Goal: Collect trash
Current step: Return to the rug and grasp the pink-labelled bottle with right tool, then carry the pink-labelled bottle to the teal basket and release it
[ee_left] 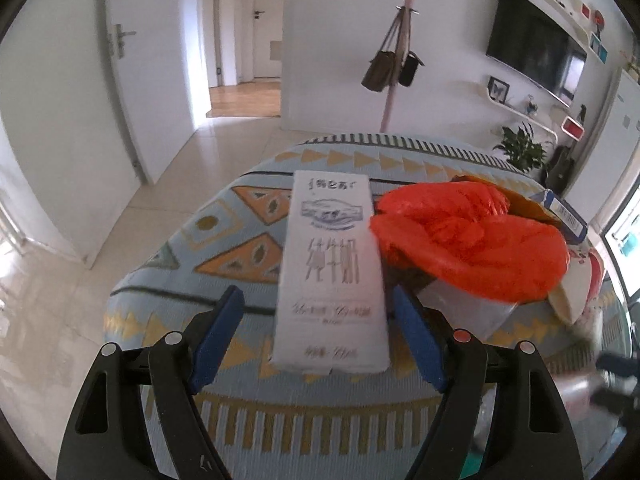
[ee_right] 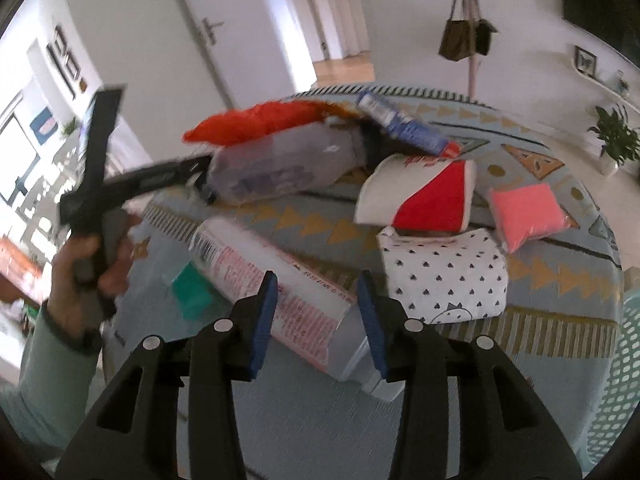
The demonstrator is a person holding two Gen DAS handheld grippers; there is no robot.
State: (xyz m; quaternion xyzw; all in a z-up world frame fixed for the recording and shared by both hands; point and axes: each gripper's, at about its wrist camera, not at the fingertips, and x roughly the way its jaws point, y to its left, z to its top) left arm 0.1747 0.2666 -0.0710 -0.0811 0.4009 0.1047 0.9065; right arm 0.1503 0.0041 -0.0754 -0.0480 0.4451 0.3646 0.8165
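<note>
In the left wrist view a white milk carton (ee_left: 332, 276) lies flat on the patterned tablecloth (ee_left: 224, 240). My left gripper (ee_left: 318, 328) is open, its blue pads on either side of the carton's near end with gaps. An orange plastic bag (ee_left: 468, 248) lies just right of it. In the right wrist view my right gripper (ee_right: 318, 320) is open around the base of a clear bottle with a pink label (ee_right: 280, 288) lying on the table. The left gripper (ee_right: 120, 184) and the hand holding it show at the left.
More trash lies on the tablecloth (ee_right: 540, 272): a red and white paper cup (ee_right: 416, 196), a white dotted packet (ee_right: 440, 276), a pink pouch (ee_right: 528, 212), a blue tube (ee_right: 404, 124), a clear bag (ee_right: 280, 168). A perforated pale basket (ee_right: 624, 360) stands at the right edge.
</note>
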